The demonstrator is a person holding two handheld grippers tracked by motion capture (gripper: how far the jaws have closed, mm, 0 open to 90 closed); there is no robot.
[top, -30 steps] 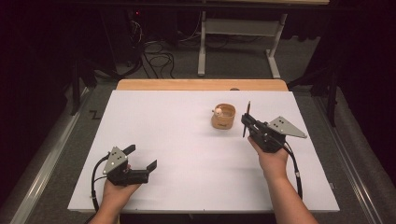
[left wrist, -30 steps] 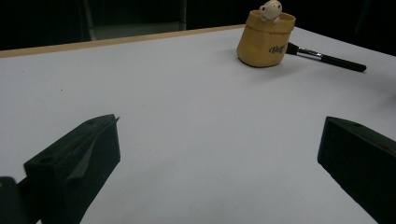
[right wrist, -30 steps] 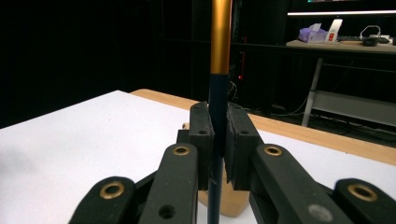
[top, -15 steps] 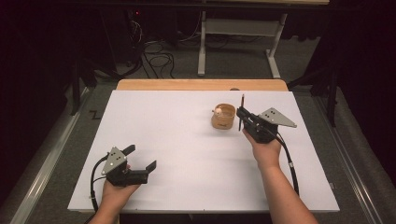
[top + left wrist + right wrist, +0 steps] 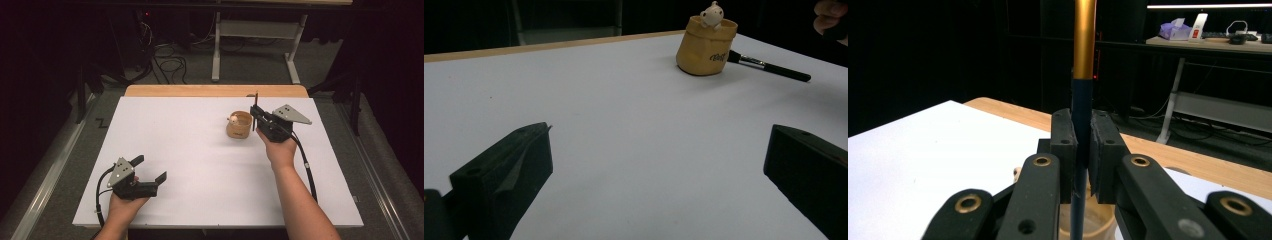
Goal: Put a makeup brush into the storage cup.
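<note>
1. White table (image 5: 200, 165), bare between the hands.
2. Right gripper (image 5: 256, 116) raised beside the tan pot (image 5: 239, 125), forearm stretched forward, jaws pinching the brush (image 5: 1083, 75) upright.
3. Left gripper (image 5: 150, 172) resting low near the front edge, jaws spread wide.

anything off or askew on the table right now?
Nothing spilled or damaged. The tan holder with its small white figure on the rim stands upright on the white table. The right gripper is clamped on a slim brush beside it; the left gripper rests open near the front edge.
</note>
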